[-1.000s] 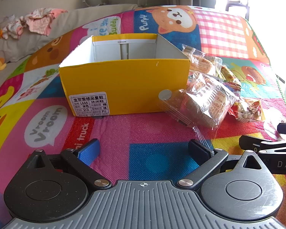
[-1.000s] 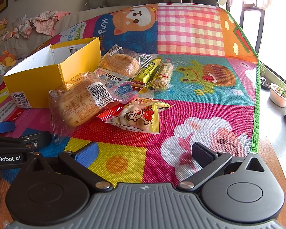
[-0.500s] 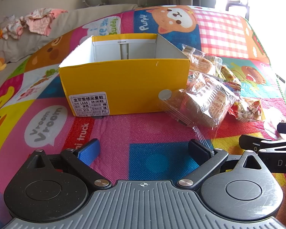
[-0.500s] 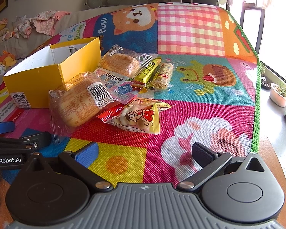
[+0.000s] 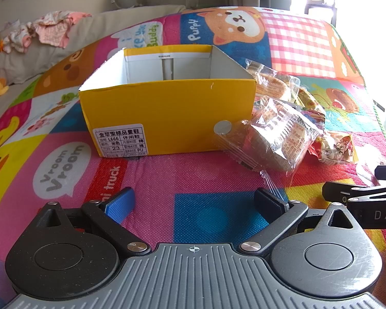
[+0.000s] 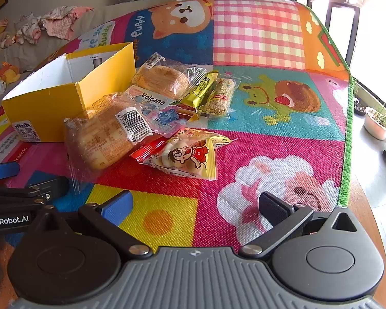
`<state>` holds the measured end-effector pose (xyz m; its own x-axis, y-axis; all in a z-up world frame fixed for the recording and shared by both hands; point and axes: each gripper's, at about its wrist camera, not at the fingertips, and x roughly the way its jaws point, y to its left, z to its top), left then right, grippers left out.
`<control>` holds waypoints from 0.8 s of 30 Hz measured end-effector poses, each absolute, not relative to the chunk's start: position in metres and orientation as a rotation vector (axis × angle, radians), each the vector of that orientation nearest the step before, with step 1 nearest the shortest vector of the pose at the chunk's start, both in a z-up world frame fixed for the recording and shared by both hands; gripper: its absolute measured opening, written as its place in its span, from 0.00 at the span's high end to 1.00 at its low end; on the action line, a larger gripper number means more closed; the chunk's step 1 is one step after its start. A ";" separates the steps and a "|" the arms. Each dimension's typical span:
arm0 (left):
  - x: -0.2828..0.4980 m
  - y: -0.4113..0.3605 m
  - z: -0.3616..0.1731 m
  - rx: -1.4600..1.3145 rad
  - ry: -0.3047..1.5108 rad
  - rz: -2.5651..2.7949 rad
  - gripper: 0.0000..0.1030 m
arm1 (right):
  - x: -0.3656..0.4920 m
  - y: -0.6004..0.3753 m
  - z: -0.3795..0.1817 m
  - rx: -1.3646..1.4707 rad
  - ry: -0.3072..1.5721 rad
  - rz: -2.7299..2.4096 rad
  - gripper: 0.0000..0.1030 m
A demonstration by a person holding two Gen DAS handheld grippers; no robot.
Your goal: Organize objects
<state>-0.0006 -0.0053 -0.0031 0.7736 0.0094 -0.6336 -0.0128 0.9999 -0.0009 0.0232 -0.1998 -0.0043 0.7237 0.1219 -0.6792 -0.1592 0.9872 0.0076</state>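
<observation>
A yellow open-topped box [image 5: 167, 113] [image 6: 46, 103] stands on the colourful play mat [image 5: 193, 180], and nothing shows inside it. Right of the box lies a heap of wrapped snacks: a clear-wrapped bread [image 6: 108, 134] [image 5: 275, 136], a second bread bag [image 6: 164, 79], a Volcano packet [image 6: 157, 108], a yellow bar [image 6: 200, 88], a grain bar [image 6: 220, 97] and a cartoon snack bag [image 6: 185, 154] [image 5: 334, 148]. My left gripper [image 5: 193, 203] is open, low over the mat in front of the box. Short of the snack heap, my right gripper [image 6: 195, 206] is open and holds nothing.
The mat's green edge [image 6: 347, 128] runs down the right side, with floor and a potted plant [image 6: 378, 123] beyond. A sofa [image 5: 90, 33] with crumpled clothes [image 5: 46, 28] and a soft toy [image 6: 2, 74] lies behind. Each gripper shows at the side of the other's view.
</observation>
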 end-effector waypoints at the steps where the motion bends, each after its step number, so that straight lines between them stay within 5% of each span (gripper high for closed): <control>1: -0.001 -0.005 -0.004 -0.005 0.686 0.012 0.01 | 0.023 -0.199 -0.004 -0.052 0.748 0.151 0.00; 24: -0.009 0.009 0.012 -0.042 0.752 -0.068 0.02 | 0.028 -0.203 0.005 -0.079 0.864 0.222 0.00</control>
